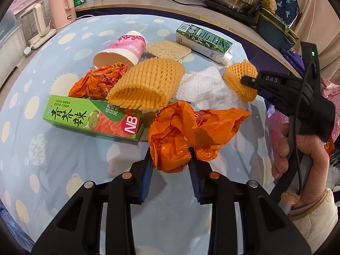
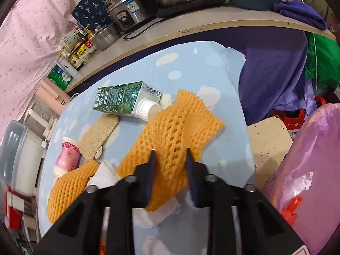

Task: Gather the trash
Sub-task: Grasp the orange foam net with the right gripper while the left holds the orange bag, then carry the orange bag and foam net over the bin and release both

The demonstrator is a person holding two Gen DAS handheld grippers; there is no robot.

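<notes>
My left gripper [image 1: 171, 159] is shut on a crumpled orange plastic bag [image 1: 187, 133] just above the table. My right gripper [image 2: 170, 156] is shut on a small orange foam fruit net [image 2: 174, 131]; it also shows in the left wrist view [image 1: 238, 80], held at the table's right side. On the blue cloth lie a larger orange foam net [image 1: 146, 85], a second orange bag [image 1: 97, 80], a green wasabi box [image 1: 93, 119], a pink paper cup [image 1: 123, 48], a green drink carton [image 1: 201, 39], a white tissue [image 1: 201, 85] and a beige loofah pad [image 1: 167, 50].
A pink-lined trash bag [image 2: 308, 165] stands open at the right beside the table, next to a beige block [image 2: 269, 140]. A counter [image 1: 148, 2] behind holds pots, bottles and kettles. A purple cloth [image 2: 272, 80] hangs at the table's far right edge.
</notes>
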